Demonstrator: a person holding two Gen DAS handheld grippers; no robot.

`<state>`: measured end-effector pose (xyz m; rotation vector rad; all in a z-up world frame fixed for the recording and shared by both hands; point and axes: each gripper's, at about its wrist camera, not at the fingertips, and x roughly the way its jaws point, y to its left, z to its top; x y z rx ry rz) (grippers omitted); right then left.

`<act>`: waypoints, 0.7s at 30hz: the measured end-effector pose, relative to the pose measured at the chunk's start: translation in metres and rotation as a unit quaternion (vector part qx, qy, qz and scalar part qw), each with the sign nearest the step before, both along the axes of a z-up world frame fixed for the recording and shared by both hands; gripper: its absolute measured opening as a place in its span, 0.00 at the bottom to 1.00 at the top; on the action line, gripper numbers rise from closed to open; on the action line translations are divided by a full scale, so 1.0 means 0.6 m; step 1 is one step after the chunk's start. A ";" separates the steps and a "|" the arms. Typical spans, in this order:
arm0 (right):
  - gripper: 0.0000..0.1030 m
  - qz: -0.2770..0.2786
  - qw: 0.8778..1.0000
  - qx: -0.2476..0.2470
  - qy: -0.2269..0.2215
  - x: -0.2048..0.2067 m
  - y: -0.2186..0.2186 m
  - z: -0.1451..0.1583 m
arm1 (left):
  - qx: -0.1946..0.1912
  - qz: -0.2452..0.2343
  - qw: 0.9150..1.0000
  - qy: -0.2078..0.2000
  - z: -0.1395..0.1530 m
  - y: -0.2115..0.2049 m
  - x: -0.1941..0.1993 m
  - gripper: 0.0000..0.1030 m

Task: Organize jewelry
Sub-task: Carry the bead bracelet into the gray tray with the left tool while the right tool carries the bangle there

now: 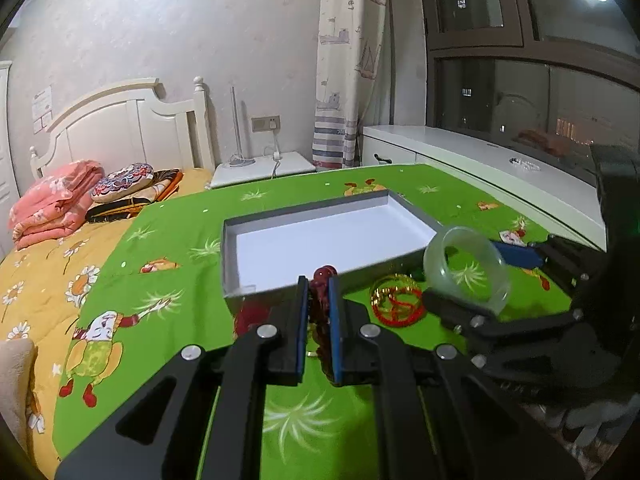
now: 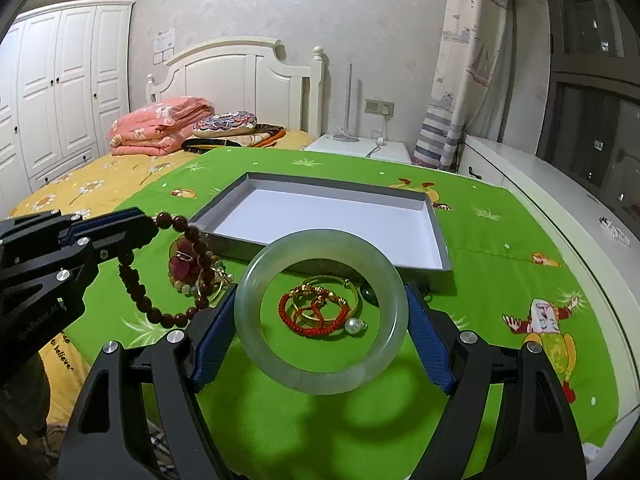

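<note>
you hold two grippers over a bed covered with a green cartoon cloth [image 2: 280,420]. your left gripper [image 1: 319,304] is clamped tight on a string of dark red beads [image 2: 160,292], pinching one short stretch so the rest of the loop hangs free beneath it, clear of the cloth or barely brushing it; which, cannot be told. your right gripper [image 2: 320,320] is spread wide and braced on the outer edges of a pale green bangle [image 2: 320,376], holding it upright with its hole facing the camera. gripping across the widest part probably keeps the smooth ring from slipping.

an open grey box [image 2: 436,240] with a white floor lies on the cloth just beyond both grippers, nearer the headboard [image 2: 240,80]. nothing is in it, so it looks like the place where the jewelry is meant to go, and both pieces are held near its closest rim.

more jewelry lies on the cloth below the grippers, beside the near wall of the box. counted: one bead string, one bangle, one box, a red cord bracelet [image 2: 312,326], at least one gold bracelet [image 2: 320,284] tangled with it, one pearl [image 2: 353,326], and a small heap [image 2: 188,260] with a dark red charm, too tangled to count.
</note>
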<state>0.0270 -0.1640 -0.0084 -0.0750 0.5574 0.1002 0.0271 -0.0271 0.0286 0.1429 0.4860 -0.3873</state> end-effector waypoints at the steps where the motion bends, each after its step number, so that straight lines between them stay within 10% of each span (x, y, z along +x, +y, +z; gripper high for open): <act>1: 0.73 -0.001 1.000 0.000 -0.001 0.004 0.001 0.000 | -0.002 0.006 1.000 -0.003 0.000 -0.003 0.007 0.09; 21: 0.73 -0.055 0.998 -0.017 0.004 0.176 -0.026 0.007 | 0.000 0.072 0.997 -0.007 0.023 -0.044 0.187 0.09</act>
